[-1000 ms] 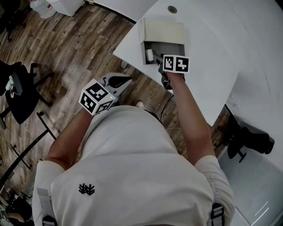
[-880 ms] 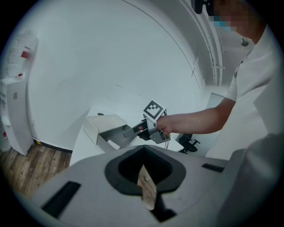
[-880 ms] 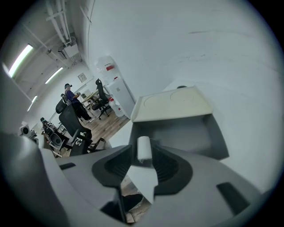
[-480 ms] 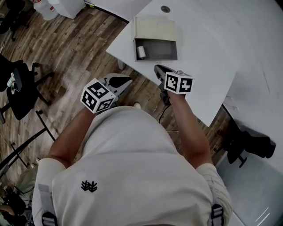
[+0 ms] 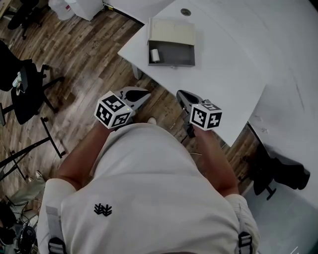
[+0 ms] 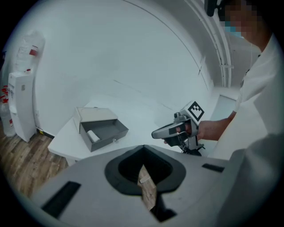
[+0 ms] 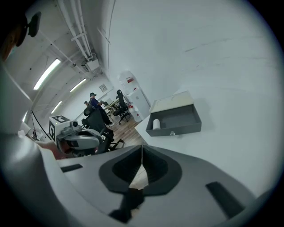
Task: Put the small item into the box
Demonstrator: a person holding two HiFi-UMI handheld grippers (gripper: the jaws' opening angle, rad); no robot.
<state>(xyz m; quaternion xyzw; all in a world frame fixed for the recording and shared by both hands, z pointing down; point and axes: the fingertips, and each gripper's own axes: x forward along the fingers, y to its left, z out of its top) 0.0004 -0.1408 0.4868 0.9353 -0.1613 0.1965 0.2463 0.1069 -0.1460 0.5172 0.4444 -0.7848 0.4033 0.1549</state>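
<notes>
Overall: person stands off the near edge of a white table (image 5: 233, 64), both arms low by the body, neither tool on the box (image 5: 180, 53).
far left: white water dispenser (image 6: 20, 106) on the wood floor (image 5: 84, 54) past the table's left corner. Black office chair (image 5: 24, 92) also on the floor, well apart from the table.
left gripper (image 5: 138, 93): over the floor, just off the table's near edge, marker cube toward the person. Jaws clenched tip to tip in its own view, nothing between them. Only a sliver of floor shows through the gap behind the tips.
box: grey, open, lid (image 5: 172, 32) folded back on the far side. Sits by the table's left corner, front wall toward the near edge.
small item (image 5: 155, 55): white roll inside the box, at its left end by the left wall. Upright or lying, cannot tell. Neither tool touches it.
grommet (image 5: 185, 11): round hole fitting near the table's far edge, just beyond the lid.
right gripper (image 5: 183, 95): at the table's near edge, right of the left gripper, well apart from the box. Jaws closing, tips meeting in its own view, nothing between them.
far right: dark object (image 5: 278, 171) on the floor below the table's right edge, cannot tell what it is.
</notes>
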